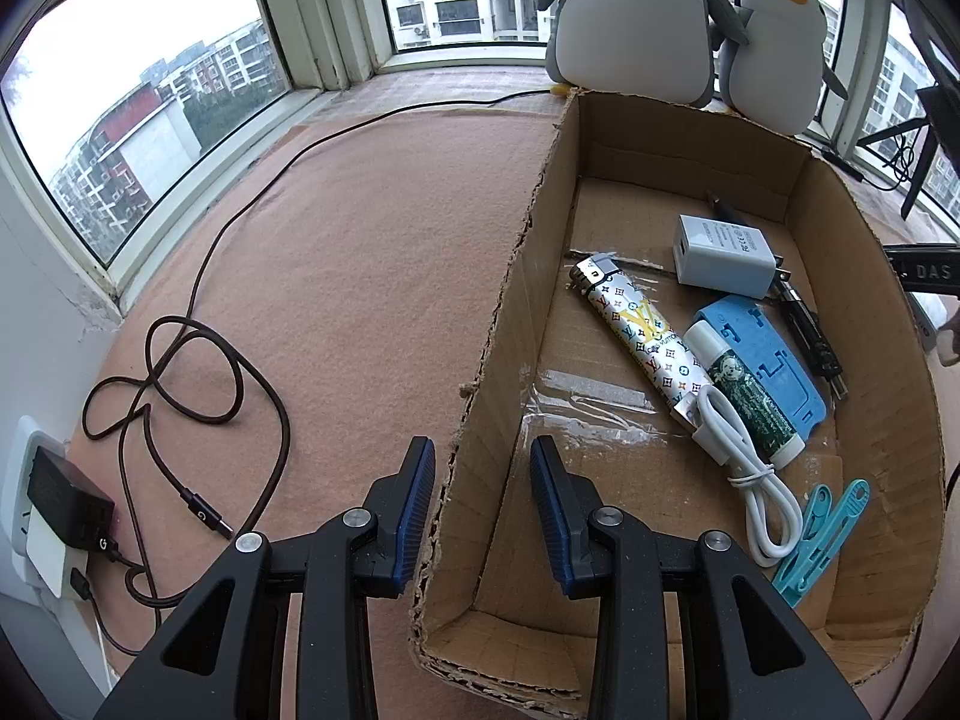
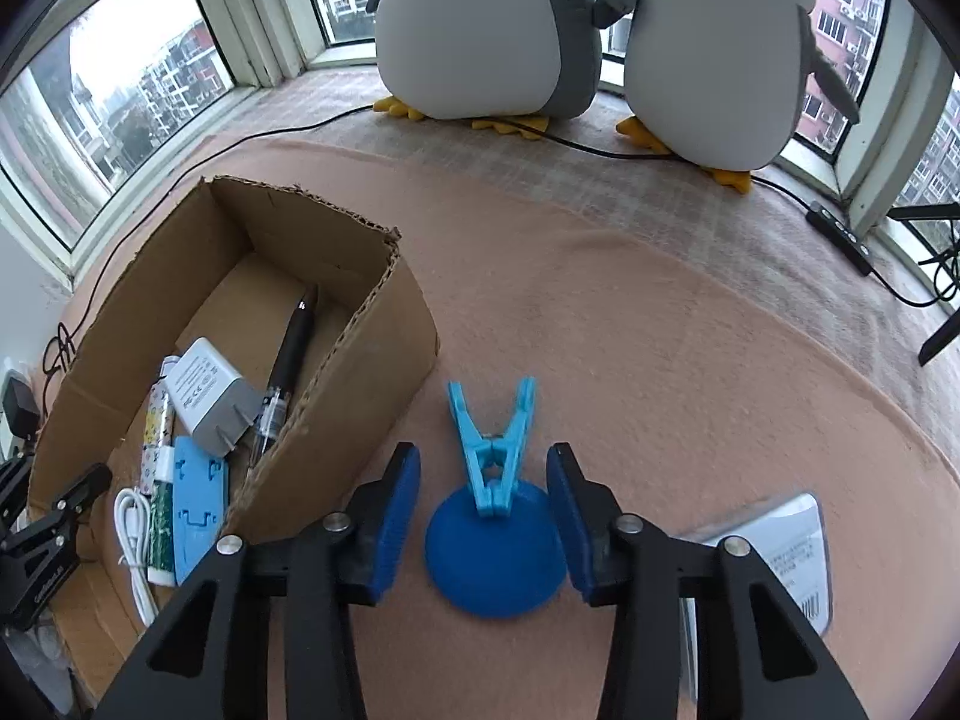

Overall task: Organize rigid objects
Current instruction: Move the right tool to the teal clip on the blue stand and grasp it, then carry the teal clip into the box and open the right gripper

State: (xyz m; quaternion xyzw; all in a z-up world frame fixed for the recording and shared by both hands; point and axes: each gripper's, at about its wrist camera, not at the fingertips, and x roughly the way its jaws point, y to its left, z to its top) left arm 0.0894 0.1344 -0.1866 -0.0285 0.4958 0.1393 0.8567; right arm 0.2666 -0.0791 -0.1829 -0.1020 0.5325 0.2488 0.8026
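My torn brown cardboard box (image 1: 600,138) already holds most items; my left gripper (image 1: 483,510) clamps its wall; my right gripper (image 2: 483,516), jaws apart, straddles 1 turquoise plastic clothes peg (image 2: 491,450) outside.

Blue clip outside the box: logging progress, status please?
Left gripper shut on box wall. Right gripper open, straddling blue clip on disc. Nothing blocking.

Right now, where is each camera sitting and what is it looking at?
Left wrist: on the left gripper, looking down at the cardboard box wall between its fingers.
Right wrist: on the right gripper, looking down at the blue clip and blue disc on the mat.
Both show the box and plush penguins.
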